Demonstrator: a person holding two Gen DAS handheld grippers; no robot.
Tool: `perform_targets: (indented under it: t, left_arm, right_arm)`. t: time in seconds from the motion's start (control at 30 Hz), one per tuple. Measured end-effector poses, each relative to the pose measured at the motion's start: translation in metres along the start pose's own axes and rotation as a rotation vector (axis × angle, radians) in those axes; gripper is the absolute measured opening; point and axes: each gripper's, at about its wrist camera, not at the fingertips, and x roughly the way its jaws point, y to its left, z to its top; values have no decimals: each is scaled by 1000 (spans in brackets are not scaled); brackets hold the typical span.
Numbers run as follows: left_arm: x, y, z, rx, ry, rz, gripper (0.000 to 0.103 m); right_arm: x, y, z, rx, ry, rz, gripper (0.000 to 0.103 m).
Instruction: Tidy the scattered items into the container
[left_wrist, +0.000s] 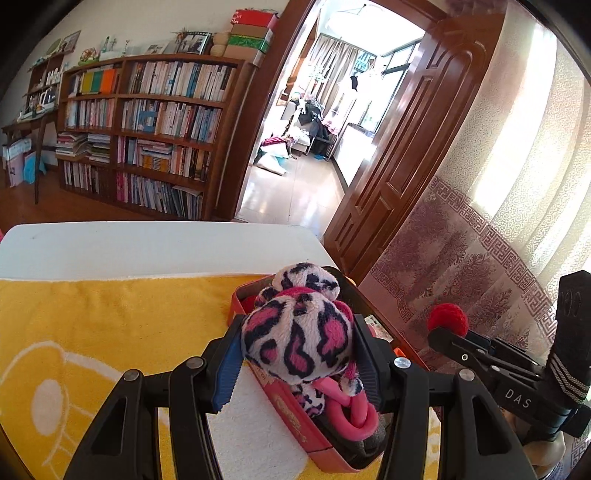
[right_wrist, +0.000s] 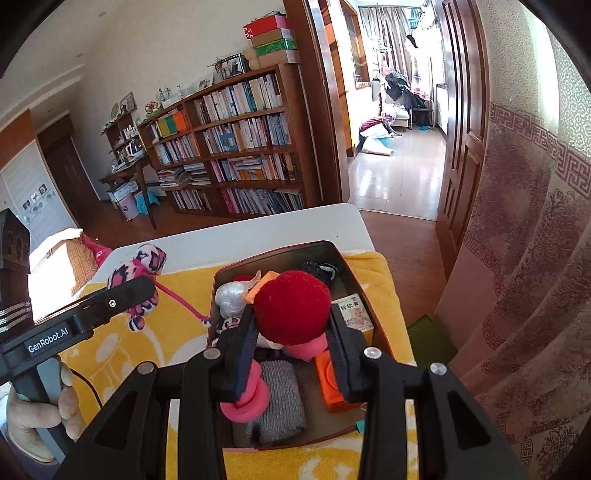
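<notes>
Tin (right_wrist: 354, 266) crowded; towel (right_wrist: 118, 354) beside it open.

Home living rm: full bookshelf (left_wrist: 147, 129), curtain (left_wrist: 498, 221), wooden door (left_wrist: 406, 166).

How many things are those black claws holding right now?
2. The left gripper clamps a pink spotted plush toy beside the red tin; the right gripper clamps a red ball over it.

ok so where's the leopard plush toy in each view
Left wrist view: the leopard plush toy sits centre-low, clamped in the left gripper over the container.
Right wrist view: the same toy is at middle left, held above the yellow towel.
Shared landmark: the red ball in the right gripper.
</notes>
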Motion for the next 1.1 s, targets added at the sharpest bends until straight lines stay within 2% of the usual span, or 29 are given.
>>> perform_targets:
  t: [0.13, 0.37, 0.4, 0.47, 0.53, 0.63, 0.7, 0.87, 0.9, 0.93, 1.03, 1.1]
  left_arm:
    - [18, -17, 7, 21, 6, -9, 57]
    - [61, -21, 0, 30, 83, 10, 60]
    - [66, -19, -2, 24, 99, 12, 61]
    - [72, -14, -7, 8, 117, 23, 74]
    - [72, -10, -11, -5, 117, 23, 76]
    - [71, -5, -14, -13, 130, 41, 77]
    - [67, -4, -15, -12, 127, 55, 85]
    - [42, -5, -18, 20, 72, 94, 87]
    - [35, -7, -19, 29, 60, 100, 90]
    - [28, -8, -20, 37, 44, 108, 101]
    - [4, -13, -26, 60, -15, 132, 103]
    - [-9, -15, -28, 57, -26, 166, 103]
  right_arm:
    - [10, -10, -11, -2, 33, -1, 40]
    - [27, -17, -29, -7, 98, 17, 42]
    - [30, -18, -31, -6, 109, 25, 48]
    - [32, -21, -34, 0, 115, 28, 60]
    - [31, -22, -37, 1, 112, 23, 66]
    - [30, -25, -38, 25, 114, 19, 75]
    - [29, -27, -38, 44, 117, 21, 78]
    - [19, -27, -41, 47, 115, 20, 79]
    - [16, -26, -41, 44, 112, 19, 79]
    - [12, -26, -41, 44, 108, 18, 79]
    - [0, -25, -45, 53, 102, 25, 79]
    - [-9, -24, -48, 61, 97, 34, 80]
